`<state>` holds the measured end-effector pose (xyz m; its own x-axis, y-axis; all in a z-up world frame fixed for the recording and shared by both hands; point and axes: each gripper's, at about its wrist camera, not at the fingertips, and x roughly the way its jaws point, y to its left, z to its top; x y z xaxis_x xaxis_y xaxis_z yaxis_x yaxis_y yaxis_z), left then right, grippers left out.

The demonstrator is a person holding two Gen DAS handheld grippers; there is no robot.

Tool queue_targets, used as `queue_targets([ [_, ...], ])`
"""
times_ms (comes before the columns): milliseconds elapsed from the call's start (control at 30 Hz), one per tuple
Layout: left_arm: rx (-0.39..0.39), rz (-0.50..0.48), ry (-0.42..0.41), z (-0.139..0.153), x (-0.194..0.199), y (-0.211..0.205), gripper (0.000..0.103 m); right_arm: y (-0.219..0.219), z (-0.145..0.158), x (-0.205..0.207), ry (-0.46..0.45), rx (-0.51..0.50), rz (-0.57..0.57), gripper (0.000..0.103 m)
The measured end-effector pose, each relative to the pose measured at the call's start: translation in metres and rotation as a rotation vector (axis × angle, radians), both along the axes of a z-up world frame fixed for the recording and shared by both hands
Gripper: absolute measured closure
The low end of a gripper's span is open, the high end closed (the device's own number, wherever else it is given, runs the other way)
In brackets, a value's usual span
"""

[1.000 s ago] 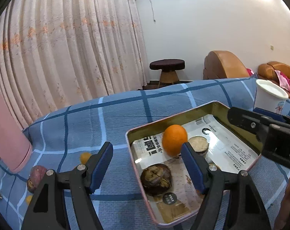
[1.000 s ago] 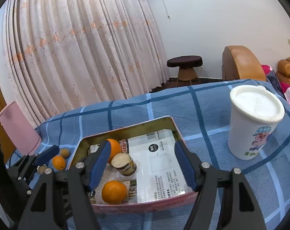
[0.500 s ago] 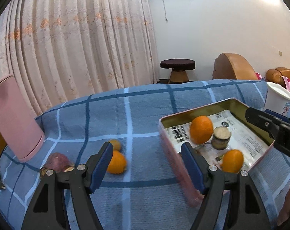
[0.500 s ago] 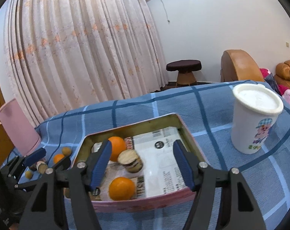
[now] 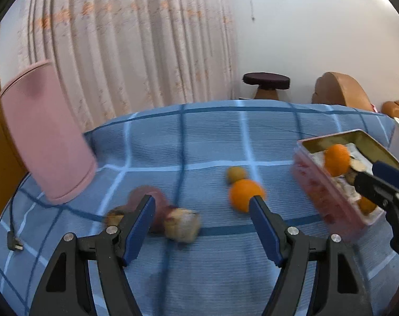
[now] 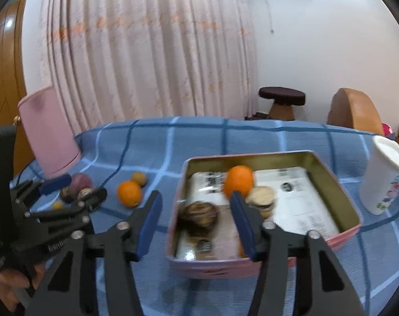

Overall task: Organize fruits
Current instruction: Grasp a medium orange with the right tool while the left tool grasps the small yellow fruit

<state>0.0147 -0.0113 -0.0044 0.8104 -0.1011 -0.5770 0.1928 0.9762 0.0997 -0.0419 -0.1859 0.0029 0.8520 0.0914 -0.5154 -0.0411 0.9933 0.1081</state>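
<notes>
My left gripper [image 5: 203, 210] is open and empty above the blue checked cloth. Between and past its fingers lie a brown cut fruit [image 5: 182, 225], a purple fruit [image 5: 149, 196], a loose orange [image 5: 245, 194] and a small yellow-brown fruit [image 5: 236, 174]. The pink-sided tin tray [image 5: 326, 197] is at the right. My right gripper [image 6: 195, 208] is open and empty over the tray's near left corner [image 6: 189, 260]. In the tray are an orange [image 6: 238, 180], a dark brown fruit [image 6: 199, 214] and a cut round fruit [image 6: 261, 197]. The left gripper [image 6: 70, 188] shows at the left of the right wrist view.
A pink cylinder [image 5: 44, 134] stands at the table's left, with a cable and plug [image 5: 15, 242] beside it. A white lidded cup [image 6: 386, 176] stands right of the tray. Curtain, a stool [image 6: 281, 101] and brown seats lie beyond the table.
My left gripper has swung left, away from the tray, to the loose fruits on the cloth. My right gripper has moved left, toward the tray's near left corner. Both stayed open.
</notes>
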Motion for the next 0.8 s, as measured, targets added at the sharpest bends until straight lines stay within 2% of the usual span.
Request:
queue_targets([
  [133,-0.029,0.077,0.001,0.004,0.009,0.037,0.028,0.031,-0.004,0.008,0.024,-0.024,0.051,0.050],
  [267,-0.110,0.157,0.026,0.005,0.020,0.076,0.028,0.057,-0.013,0.028,0.083,-0.023,0.092,0.050],
  [333,-0.122,0.175,0.026,0.006,0.022,0.084,0.028,0.068,-0.016,0.039,0.104,-0.037,0.102,0.050],
  [467,-0.114,0.196,0.014,0.008,0.025,0.091,0.028,0.083,-0.024,0.066,0.156,-0.034,0.116,0.050],
  [667,-0.105,0.168,0.016,0.007,0.030,0.088,0.028,0.092,-0.042,0.106,0.287,-0.012,0.119,0.051],
  [700,-0.102,0.161,0.015,0.008,0.031,0.086,0.028,0.092,-0.046,0.111,0.317,-0.001,0.124,0.052],
  [733,-0.100,0.157,0.016,0.008,0.031,0.086,0.028,0.090,-0.047,0.112,0.320,0.006,0.123,0.063],
  [800,-0.097,0.150,0.019,0.007,0.033,0.083,0.028,0.089,-0.044,0.110,0.305,0.014,0.136,0.062],
])
